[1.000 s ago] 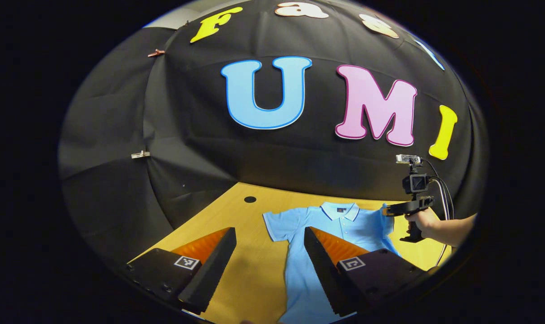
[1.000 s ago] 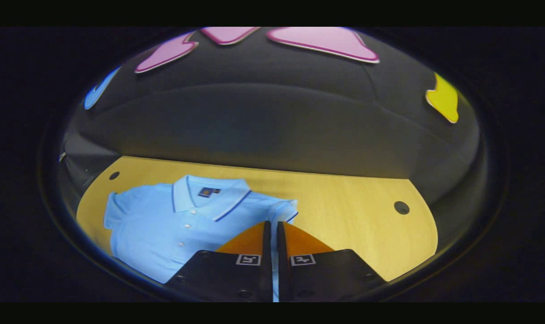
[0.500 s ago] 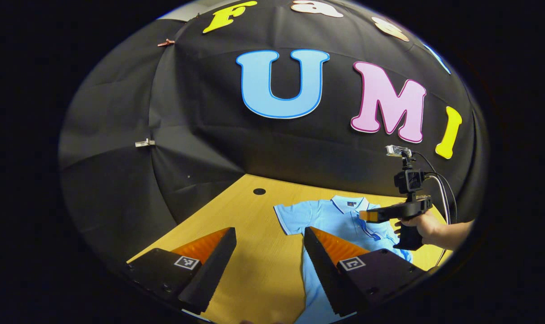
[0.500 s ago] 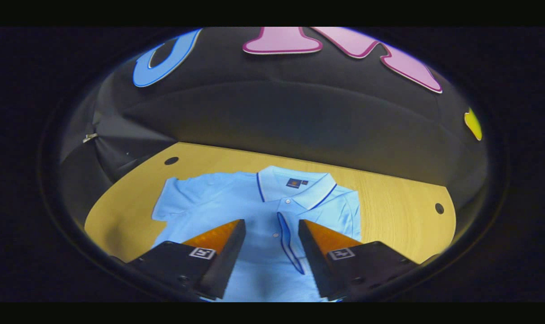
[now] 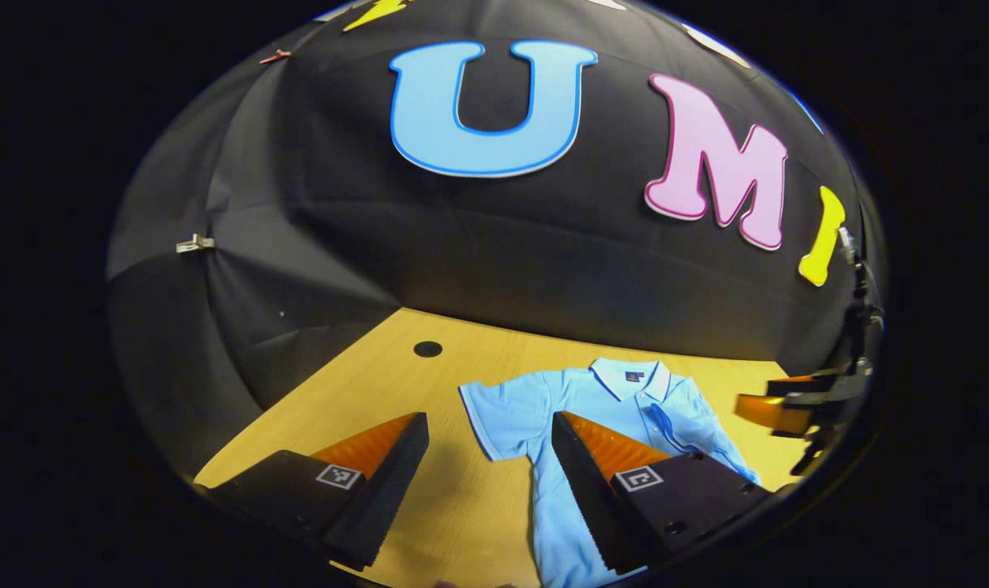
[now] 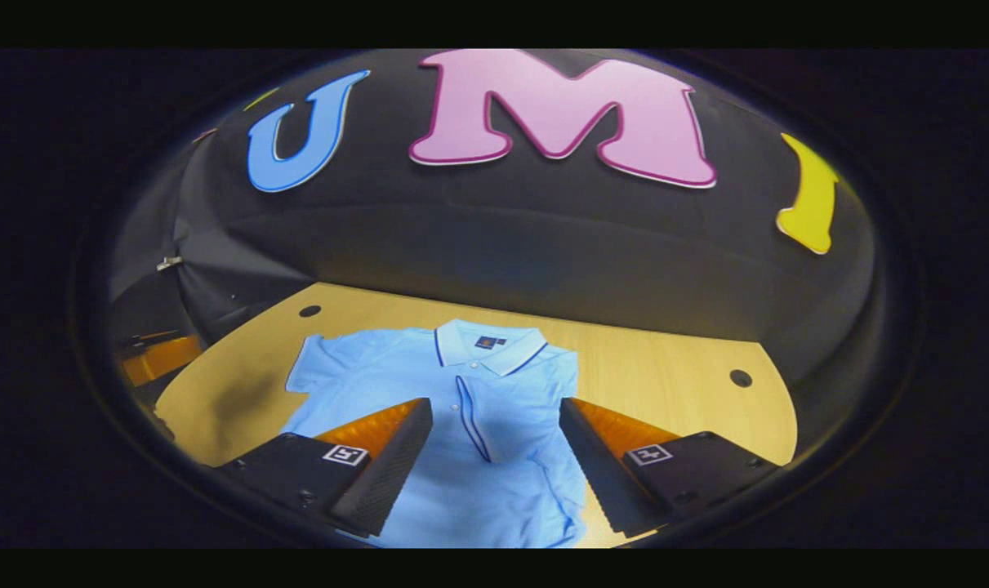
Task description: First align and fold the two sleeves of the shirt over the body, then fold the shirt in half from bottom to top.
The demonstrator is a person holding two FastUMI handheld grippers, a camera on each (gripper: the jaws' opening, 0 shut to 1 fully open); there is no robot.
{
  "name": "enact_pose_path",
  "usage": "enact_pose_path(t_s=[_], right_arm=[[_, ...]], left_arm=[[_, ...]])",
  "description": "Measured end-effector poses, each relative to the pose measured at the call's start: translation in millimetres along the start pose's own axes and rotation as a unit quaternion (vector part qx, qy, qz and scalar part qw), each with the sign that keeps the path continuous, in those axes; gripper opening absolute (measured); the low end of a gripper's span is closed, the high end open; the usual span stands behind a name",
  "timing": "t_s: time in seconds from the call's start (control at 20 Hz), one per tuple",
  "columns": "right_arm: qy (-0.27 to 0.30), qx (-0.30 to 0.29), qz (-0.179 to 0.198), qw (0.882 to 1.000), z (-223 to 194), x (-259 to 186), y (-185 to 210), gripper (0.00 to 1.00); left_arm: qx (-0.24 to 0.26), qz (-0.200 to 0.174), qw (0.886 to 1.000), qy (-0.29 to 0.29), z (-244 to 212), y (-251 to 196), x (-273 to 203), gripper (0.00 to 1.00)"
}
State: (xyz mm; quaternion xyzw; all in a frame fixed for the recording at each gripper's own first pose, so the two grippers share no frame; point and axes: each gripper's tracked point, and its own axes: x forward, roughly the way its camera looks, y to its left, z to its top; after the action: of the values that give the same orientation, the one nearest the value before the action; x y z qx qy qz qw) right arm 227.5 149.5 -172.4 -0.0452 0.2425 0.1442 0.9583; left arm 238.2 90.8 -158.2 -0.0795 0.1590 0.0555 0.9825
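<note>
A light blue polo shirt (image 6: pixel 494 384) lies face up on the wooden table (image 6: pixel 674 367), collar toward the far wall. Its right sleeve (image 6: pixel 482 429), edged with a dark stripe, lies folded over the chest. The left sleeve (image 5: pixel 494 408) is spread flat on the wood. My right gripper (image 6: pixel 496 408) hovers open above the shirt's body with nothing between its fingers; it is also at the far right edge of the left gripper view (image 5: pixel 768 408). My left gripper (image 5: pixel 487 429) hangs open just above the spread left sleeve, holding nothing.
The tabletop (image 5: pixel 363 392) has small dark holes, one far left (image 5: pixel 427 349) and one to the right (image 6: pixel 740 378). Black cloth walls close off the back and sides. Bare wood lies left of the shirt (image 6: pixel 241 392) and to its right.
The right gripper, shut on the right sleeve a second ago, carried it over the body, opened, and pulled back toward the right. The left gripper shifted slightly nearer the left sleeve.
</note>
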Motion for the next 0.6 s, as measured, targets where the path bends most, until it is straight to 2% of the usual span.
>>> enact_pose_path(t_s=[0.25,0.4,0.6], right_arm=[[0.009,0.043,-0.009,0.999,-17,-34,-33,0.98],[0.011,0.047,-0.03,0.998,-26,-48,-60,0.99],[0.013,0.081,-0.043,0.996,-29,-58,-87,0.98]], left_arm=[[-0.007,0.017,0.999,0.038,-20,7,87,0.97],[-0.015,0.033,0.998,0.047,-25,17,131,0.97],[0.004,0.033,0.997,0.063,-34,16,178,0.97]])
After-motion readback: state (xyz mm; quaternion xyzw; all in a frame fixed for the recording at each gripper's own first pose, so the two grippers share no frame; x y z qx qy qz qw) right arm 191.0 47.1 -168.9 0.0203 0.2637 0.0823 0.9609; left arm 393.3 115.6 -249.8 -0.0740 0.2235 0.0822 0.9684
